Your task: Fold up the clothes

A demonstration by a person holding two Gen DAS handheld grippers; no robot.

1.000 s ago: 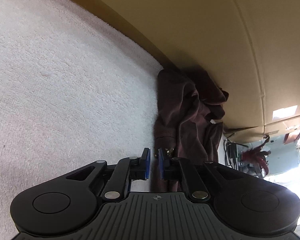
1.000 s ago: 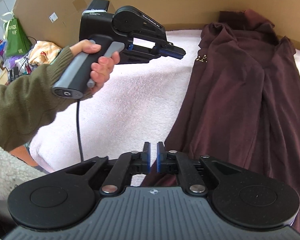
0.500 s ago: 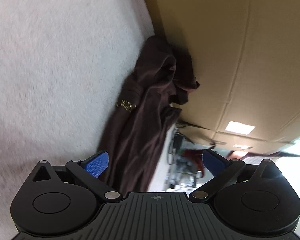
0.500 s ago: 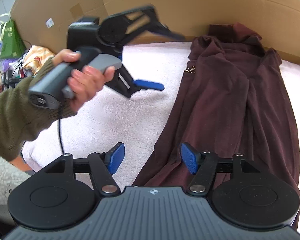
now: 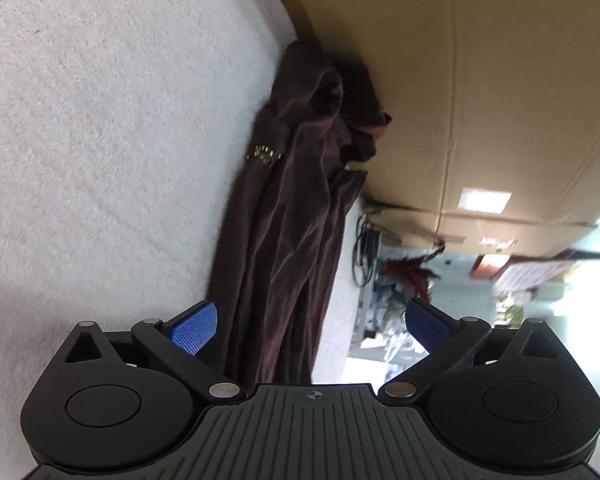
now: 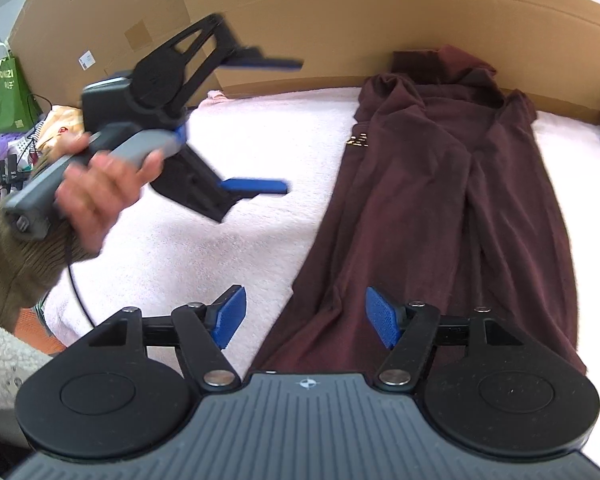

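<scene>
Left gripper (image 5: 312, 326): jaws spread to full width, having just been opening, nothing gripped. The blue pads (image 5: 194, 328) are seen clear of the cloth; the garment (image 5: 296, 208) is framed between them but lies beyond, untouched. In the right wrist view the same gripper (image 6: 272, 126) is held in the air by a hand (image 6: 100, 192) in an olive sleeve (image 6: 8, 264), above the blanket (image 6: 220, 240) (blurred, so contact with anything cannot be judged, but nothing is seen between the pads).

Right gripper (image 6: 306, 318): jaws wide apart, also just opened further, nothing clamped. Its pads (image 6: 380, 322) are seen over the garment's near hem; whether the cloth is touched cannot be told.

Garment: dark maroon, laid lengthwise on the pale blanket, bunched at the far end against the cardboard wall (image 6: 380, 20). A small gold emblem (image 6: 358, 140) is seen near its upper left edge.
</scene>
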